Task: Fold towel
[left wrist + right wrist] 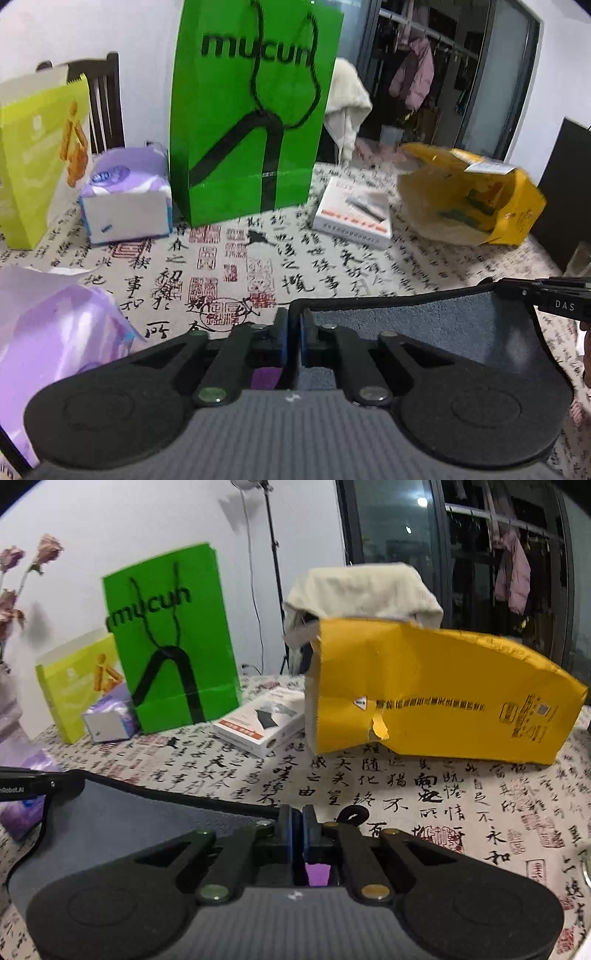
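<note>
The towel (424,328) is grey-blue with a dark hem. It hangs stretched between my two grippers above the table. My left gripper (294,317) is shut on the towel's left top corner. My right gripper (297,818) is shut on the towel's other top corner; the towel (147,819) spreads to its left. Each gripper's tip shows in the other's view, the right one at the right edge (546,295), the left one at the left edge (40,784).
The table wears a cloth with black calligraphy (295,273). At the back stand a green paper bag (251,110), a yellow-green bag (37,158), a tissue pack (125,199), a white box (354,214) and a torn yellow mailer (436,694). Purple plastic (55,332) lies at left.
</note>
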`<state>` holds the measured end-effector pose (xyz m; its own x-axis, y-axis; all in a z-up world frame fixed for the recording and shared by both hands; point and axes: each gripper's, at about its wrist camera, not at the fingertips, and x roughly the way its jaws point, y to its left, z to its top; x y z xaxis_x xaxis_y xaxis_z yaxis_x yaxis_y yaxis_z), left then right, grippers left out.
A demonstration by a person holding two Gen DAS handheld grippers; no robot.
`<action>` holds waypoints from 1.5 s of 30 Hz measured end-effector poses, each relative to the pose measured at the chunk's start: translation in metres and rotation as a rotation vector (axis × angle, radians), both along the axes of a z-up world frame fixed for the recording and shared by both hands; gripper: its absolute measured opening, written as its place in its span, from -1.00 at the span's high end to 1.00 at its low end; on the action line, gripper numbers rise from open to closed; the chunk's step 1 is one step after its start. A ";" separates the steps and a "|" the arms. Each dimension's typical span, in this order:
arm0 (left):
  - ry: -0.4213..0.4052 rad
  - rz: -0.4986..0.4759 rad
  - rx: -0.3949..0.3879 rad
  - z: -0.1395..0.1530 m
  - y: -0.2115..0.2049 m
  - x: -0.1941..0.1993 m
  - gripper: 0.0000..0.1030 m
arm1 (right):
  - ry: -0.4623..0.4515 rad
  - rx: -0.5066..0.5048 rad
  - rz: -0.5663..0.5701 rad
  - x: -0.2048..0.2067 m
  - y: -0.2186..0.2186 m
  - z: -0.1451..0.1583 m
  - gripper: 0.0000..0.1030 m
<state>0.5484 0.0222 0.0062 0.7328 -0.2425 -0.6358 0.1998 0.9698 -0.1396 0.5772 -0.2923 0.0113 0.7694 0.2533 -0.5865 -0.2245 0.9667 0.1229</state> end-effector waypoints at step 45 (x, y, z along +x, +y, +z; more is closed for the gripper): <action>-0.285 0.107 0.074 0.046 0.006 -0.245 -1.00 | -0.236 -0.056 0.052 -0.240 0.031 0.037 -0.71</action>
<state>0.3030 0.0286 0.0522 0.9031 -0.1154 -0.4137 0.1172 0.9929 -0.0211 0.3372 -0.2617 0.0479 0.8735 0.2681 -0.4064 -0.2901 0.9570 0.0077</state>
